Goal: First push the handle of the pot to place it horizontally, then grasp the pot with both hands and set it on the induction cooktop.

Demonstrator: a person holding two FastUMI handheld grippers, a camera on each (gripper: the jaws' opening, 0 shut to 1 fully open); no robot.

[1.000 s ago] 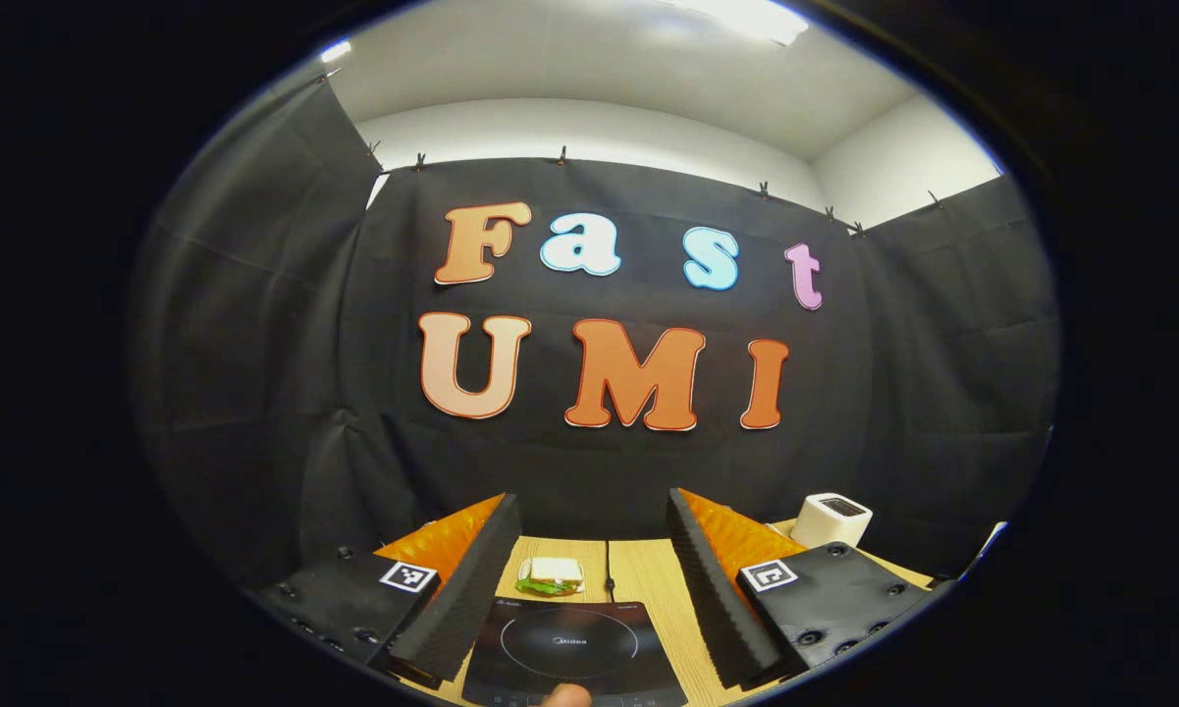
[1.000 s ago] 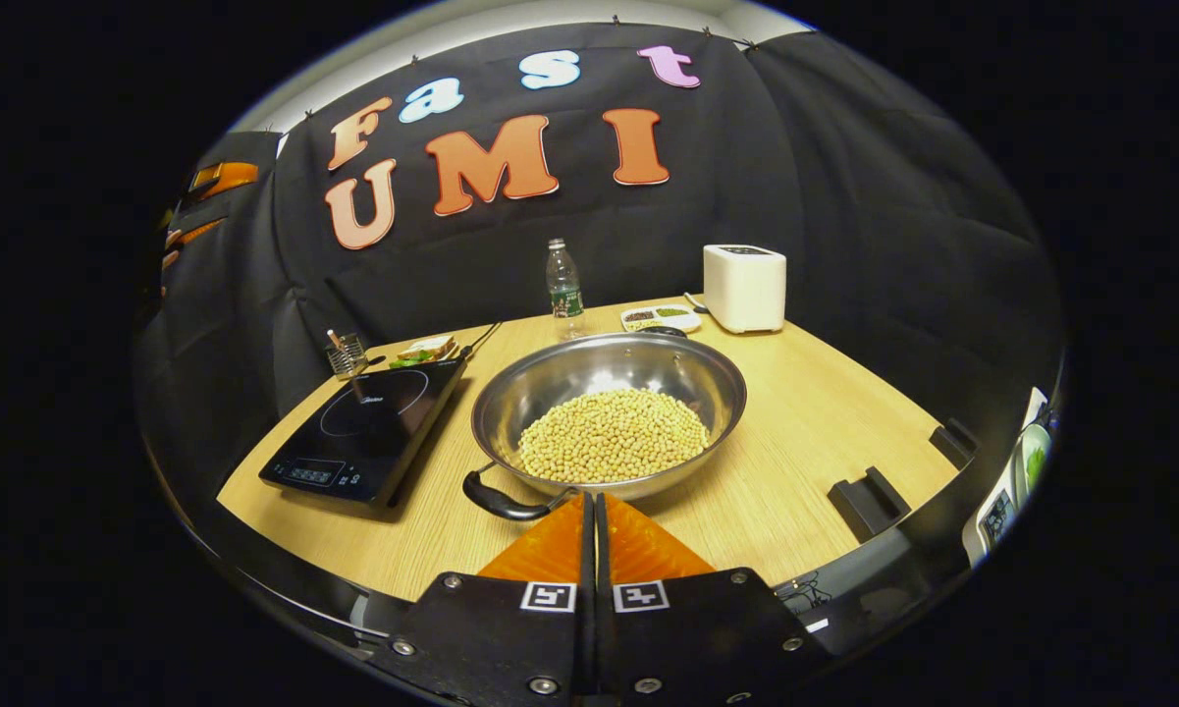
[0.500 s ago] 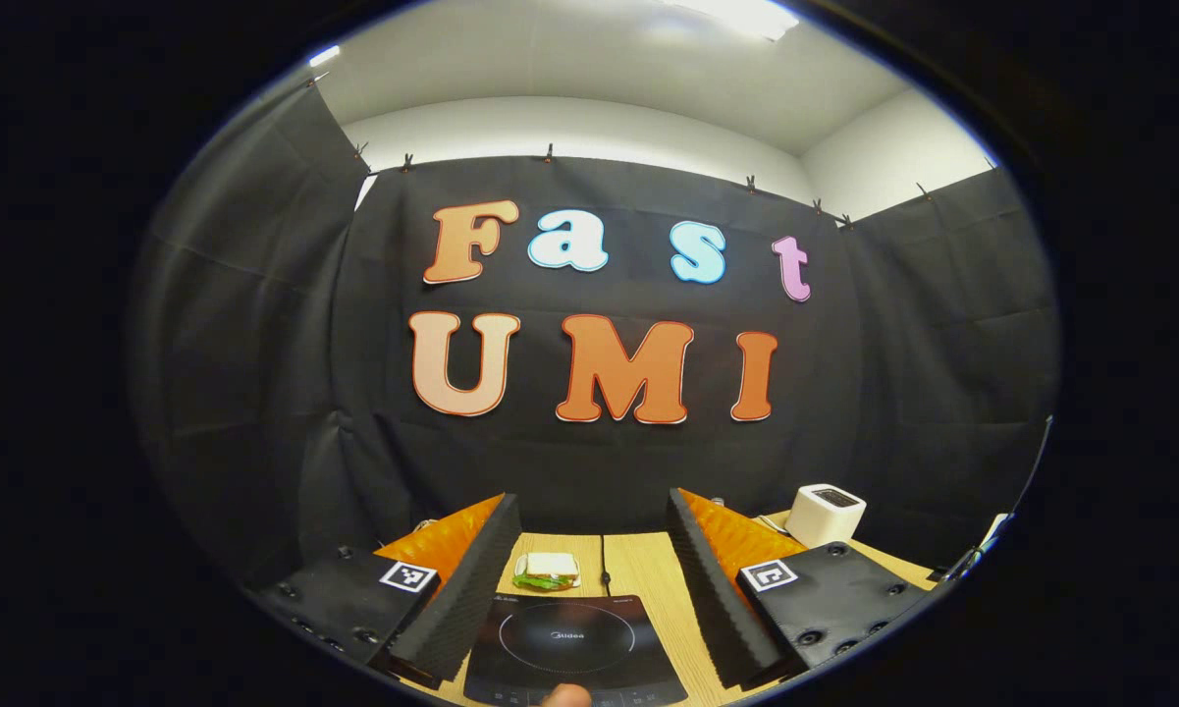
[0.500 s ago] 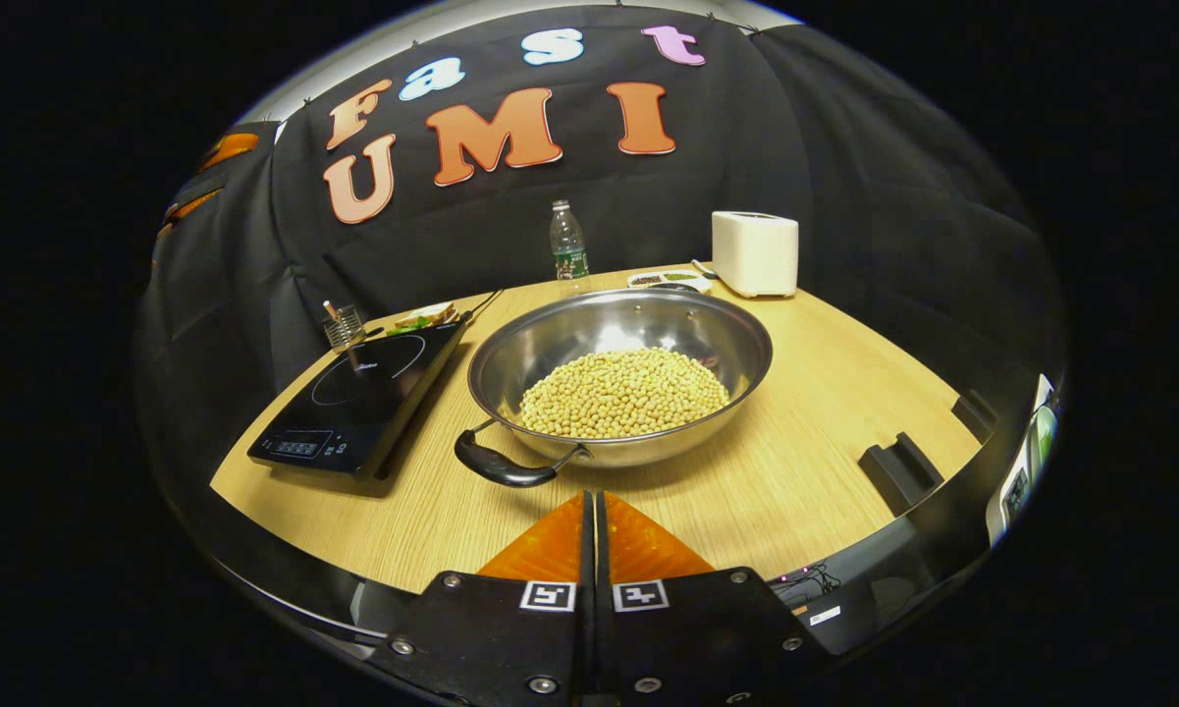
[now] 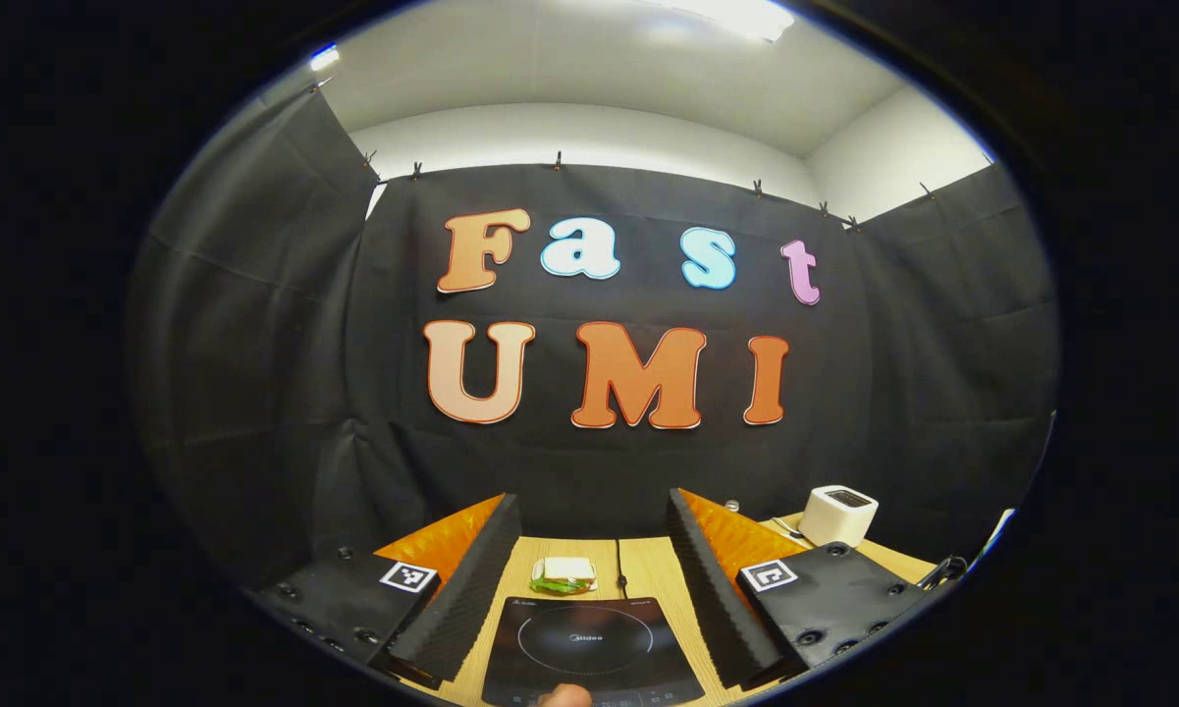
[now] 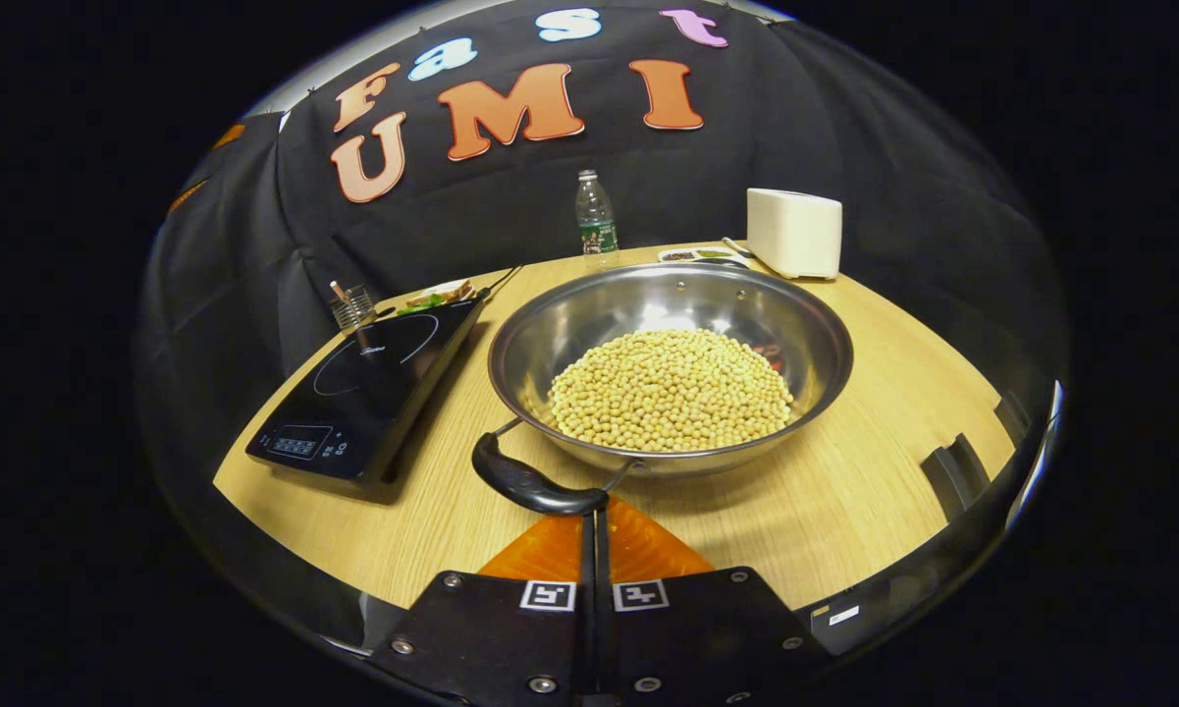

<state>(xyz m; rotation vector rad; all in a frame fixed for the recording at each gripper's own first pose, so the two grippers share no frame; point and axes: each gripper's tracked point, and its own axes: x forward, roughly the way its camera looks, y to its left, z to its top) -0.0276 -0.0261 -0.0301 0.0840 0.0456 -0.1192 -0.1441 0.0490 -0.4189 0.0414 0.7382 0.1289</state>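
Right gripper (image 6: 594, 511) jaws pressed together, tips hidden behind pot (image 6: 669, 365) handle (image 6: 535, 483), left gripper (image 5: 589, 550) jaws spread

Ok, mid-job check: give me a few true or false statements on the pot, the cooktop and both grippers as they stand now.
1. The pot sits on the induction cooktop. False: it rests on the table, beside the cooktop.
2. The pot holds pale beans. True.
3. The right gripper is wide open. False: its fingers are closed together, tips at the pot's near handle.
4. The left gripper is open, above the cooktop. True.
5. A toaster stands behind the pot. True.
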